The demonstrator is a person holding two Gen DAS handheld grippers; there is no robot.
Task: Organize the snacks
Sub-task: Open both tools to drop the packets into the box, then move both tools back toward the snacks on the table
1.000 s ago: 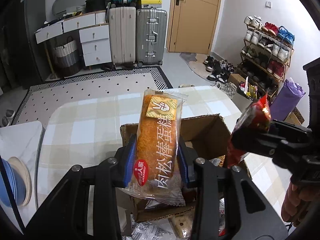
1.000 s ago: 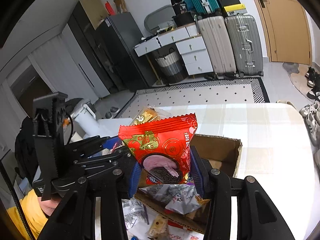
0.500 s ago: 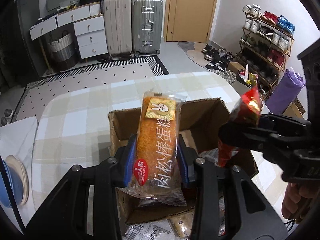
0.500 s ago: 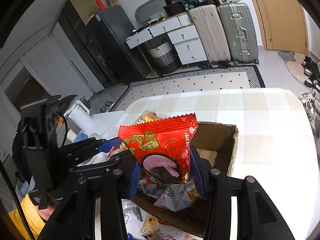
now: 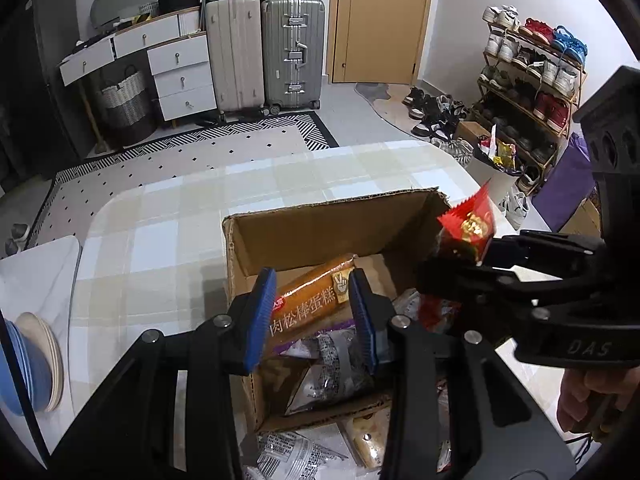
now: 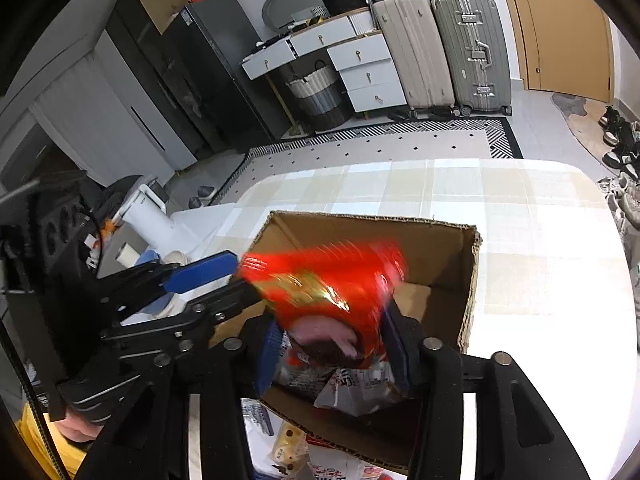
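Left wrist view: the left gripper (image 5: 312, 316) stands spread above the open cardboard box (image 5: 320, 236), its blue pads (image 5: 260, 320) well apart and gripping nothing. Between and below them lies the orange cake bar (image 5: 312, 300), resting inside the box on top of other wrappers. Its long axis runs diagonally, from the lower left near the left pad up toward the far right of the box, with the printed face turned up. The box sits on a checked table (image 5: 160, 220).

The same view shows the right gripper (image 5: 440, 276) from the side, reaching in over the box's right wall with the red snack packet (image 5: 468, 228); only the packet's upper corner sticks up above the black fingers, the rest being hidden behind them. A silver packet (image 5: 336, 364) lies under the cake bar.

The right wrist view gives the red snack packet (image 6: 332, 284) face-on, but smeared by motion blur, so its print is hard to read. It sits between the right gripper's (image 6: 332, 344) blue pads, tilted toward the left, with its lower end over the box; whether the pads press it cannot be told through the blur. This view does not show the cake bar at all, as the red packet covers that part of the box. It does show the left gripper (image 6: 216, 280) from the side, jaws apart, at the box's left wall.

Packets outside the box's near edge are cut off by the frame.
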